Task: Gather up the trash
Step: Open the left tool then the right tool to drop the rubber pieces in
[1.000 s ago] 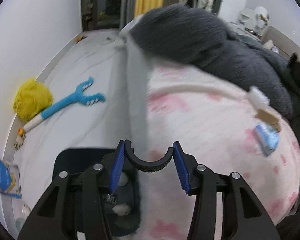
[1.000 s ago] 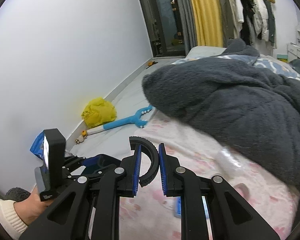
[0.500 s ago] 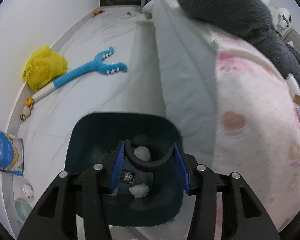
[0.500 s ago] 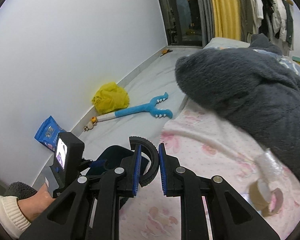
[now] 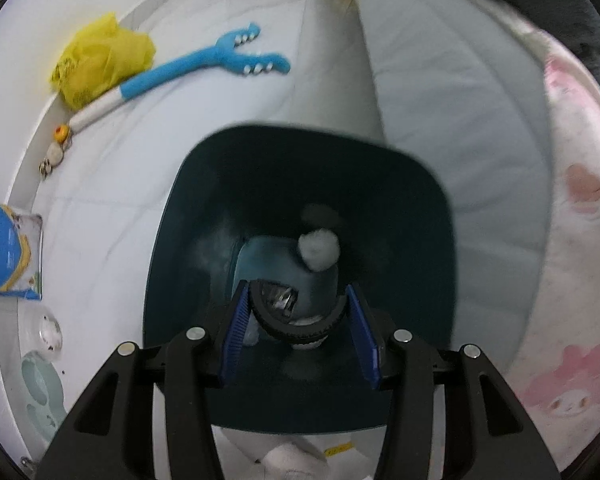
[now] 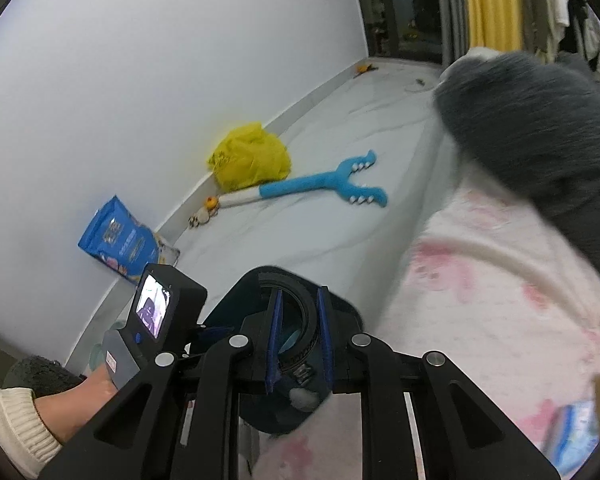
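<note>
The left gripper (image 5: 299, 330) pinches a black rubber ring (image 5: 296, 326) between its blue pads, hanging directly over the open mouth of the dark teal bin (image 5: 416, 216). Inside the bin lie a white wad (image 5: 318, 250) and a crumpled silvery scrap (image 5: 278, 299). The right gripper (image 6: 299, 342) is pressed tight on a second black ring (image 6: 300, 320), also above the bin (image 6: 346, 308), just beside the left hand (image 6: 88, 396) and its cream cuff (image 6: 12, 420). The bin stands on the pale floor, touching the side of the bed with its pink-printed sheet (image 5: 572, 280). Beyond the bin lie a blue forked plush toy (image 5: 220, 60) and a yellow bag (image 5: 100, 58) by the wall; a blue packet (image 6: 118, 240) leans against the wall, left of the bin. A grey fleece blanket (image 6: 532, 128) covers the bed further along.
</note>
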Demonstrator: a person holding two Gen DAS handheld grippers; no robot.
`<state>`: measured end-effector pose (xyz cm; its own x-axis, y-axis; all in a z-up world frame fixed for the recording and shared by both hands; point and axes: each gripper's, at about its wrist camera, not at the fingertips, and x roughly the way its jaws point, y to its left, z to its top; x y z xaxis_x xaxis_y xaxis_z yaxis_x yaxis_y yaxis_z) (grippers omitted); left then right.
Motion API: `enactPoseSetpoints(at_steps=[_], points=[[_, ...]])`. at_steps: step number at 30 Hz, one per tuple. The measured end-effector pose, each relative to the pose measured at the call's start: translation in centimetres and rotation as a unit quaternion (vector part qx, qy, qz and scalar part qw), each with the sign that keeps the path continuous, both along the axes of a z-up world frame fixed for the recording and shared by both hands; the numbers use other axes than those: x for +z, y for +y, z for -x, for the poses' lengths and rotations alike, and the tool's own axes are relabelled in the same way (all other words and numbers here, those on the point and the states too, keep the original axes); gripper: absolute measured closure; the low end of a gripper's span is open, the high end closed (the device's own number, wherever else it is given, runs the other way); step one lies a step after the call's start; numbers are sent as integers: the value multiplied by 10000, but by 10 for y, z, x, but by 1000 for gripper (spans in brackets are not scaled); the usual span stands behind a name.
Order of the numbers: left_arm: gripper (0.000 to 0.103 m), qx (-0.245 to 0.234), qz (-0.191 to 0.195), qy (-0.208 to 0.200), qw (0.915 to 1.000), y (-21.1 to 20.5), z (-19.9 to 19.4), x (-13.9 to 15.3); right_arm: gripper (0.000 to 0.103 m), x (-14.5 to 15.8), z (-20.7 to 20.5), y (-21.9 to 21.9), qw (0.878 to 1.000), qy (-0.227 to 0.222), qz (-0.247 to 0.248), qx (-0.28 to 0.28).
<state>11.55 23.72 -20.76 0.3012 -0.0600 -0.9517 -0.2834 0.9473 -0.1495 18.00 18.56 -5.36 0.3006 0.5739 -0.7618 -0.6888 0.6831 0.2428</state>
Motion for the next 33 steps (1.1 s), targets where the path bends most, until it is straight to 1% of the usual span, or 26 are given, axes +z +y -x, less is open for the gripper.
enactPoseSetpoints(at_steps=[2, 4, 6, 7, 16, 18, 23, 26, 29, 33], points=[[52, -28, 60, 113, 9999, 4, 3, -7, 85, -12, 1, 14, 9999, 96, 88, 77], [49, -55, 84, 178, 9998, 9, 6, -12, 85, -21, 1, 25, 9996, 160, 164, 137], [37, -37, 135, 168, 9998, 14, 9, -13, 85, -30, 1, 37, 9992, 235, 256, 187], [35, -22, 203, 164, 9997, 18, 11, -14, 85, -35, 2, 42, 9989, 279, 301, 205], [34, 44, 132, -44, 9999, 45, 24, -3, 85, -73, 3, 73, 9956, 649, 610, 284], [34, 69, 100, -145, 9998, 51, 28, 2, 85, -79, 4, 78, 9948, 738, 640, 301], [34, 104, 10, -561, 9984, 62, 34, 21, 86, -96, 6, 92, 9921, 919, 774, 362], [38, 128, -116, -704, 9974, 67, 35, 34, 85, -106, 6, 98, 9909, 1011, 812, 365], [39, 141, -148, -980, 9950, 69, 37, 53, 85, -114, 6, 104, 9899, 1093, 834, 339], [44, 119, -196, -1380, 9902, 71, 40, 85, 85, -127, 6, 110, 9872, 1237, 944, 338]])
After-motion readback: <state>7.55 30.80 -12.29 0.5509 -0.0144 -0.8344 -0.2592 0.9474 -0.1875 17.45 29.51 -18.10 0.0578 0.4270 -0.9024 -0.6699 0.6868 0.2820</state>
